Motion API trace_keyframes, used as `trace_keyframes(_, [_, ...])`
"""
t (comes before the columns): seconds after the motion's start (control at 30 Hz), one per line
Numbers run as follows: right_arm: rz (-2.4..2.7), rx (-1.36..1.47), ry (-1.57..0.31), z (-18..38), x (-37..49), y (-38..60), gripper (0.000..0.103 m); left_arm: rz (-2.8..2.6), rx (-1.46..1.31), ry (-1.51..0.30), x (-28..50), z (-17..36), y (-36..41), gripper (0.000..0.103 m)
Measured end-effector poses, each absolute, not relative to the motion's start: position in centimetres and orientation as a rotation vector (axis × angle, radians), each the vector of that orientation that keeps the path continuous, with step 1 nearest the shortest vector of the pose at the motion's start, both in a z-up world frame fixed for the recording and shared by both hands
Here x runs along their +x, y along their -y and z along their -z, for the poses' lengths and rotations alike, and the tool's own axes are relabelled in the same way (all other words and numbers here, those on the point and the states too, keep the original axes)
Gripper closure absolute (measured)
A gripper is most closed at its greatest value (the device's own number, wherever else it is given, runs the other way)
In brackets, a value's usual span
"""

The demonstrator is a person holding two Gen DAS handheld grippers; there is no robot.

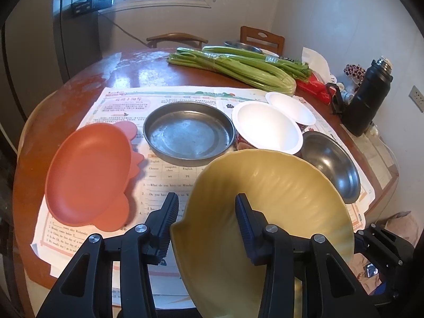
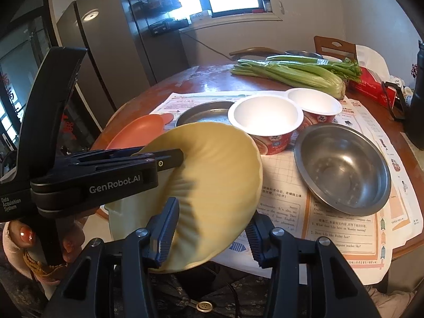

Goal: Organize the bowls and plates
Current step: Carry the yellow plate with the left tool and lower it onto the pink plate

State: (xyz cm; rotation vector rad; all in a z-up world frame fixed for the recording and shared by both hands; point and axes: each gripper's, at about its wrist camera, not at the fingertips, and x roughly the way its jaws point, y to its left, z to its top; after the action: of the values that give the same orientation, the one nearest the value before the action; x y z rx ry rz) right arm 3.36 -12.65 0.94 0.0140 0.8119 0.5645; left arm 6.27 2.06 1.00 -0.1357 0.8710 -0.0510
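My left gripper [image 1: 205,206] holds a yellow ribbed bowl [image 1: 270,204] by its rim, tilted above the table's near edge; one finger is outside the wall, one inside. The same bowl [image 2: 212,185] shows in the right wrist view with the left gripper [image 2: 169,157] clamped on it. My right gripper [image 2: 212,225] is open, its fingers on either side of the bowl's lower edge. On the paper lie an orange plate [image 1: 87,175], a grey metal pan [image 1: 188,132], two white paper bowls [image 1: 267,127] [image 1: 291,107] and a steel bowl [image 1: 331,164].
Celery [image 1: 238,65] lies at the back of the round wooden table [image 1: 148,71]. A black flask [image 1: 368,98] and a red tissue box [image 1: 312,87] stand at the right. Two chairs [image 1: 261,38] stand behind the table. Printed paper sheets [image 1: 164,98] cover the table's middle.
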Motion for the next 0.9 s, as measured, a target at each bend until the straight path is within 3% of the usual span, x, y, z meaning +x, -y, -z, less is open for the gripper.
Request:
trace_keyframes(0.5, [-0.573, 0.012, -0.766, -2.6, 2.9, 12.6, 0.054, 0.056, -0.146, -0.829, 5.3, -2.7, -2.3, 0.058])
trace_keyframes(0.9, [-0.623, -0.033, -0.758, -5.2, 4.0, 8.7, 0.054, 0.030, -0.204, -0.777, 5.0, -5.1, -7.1, 0.058])
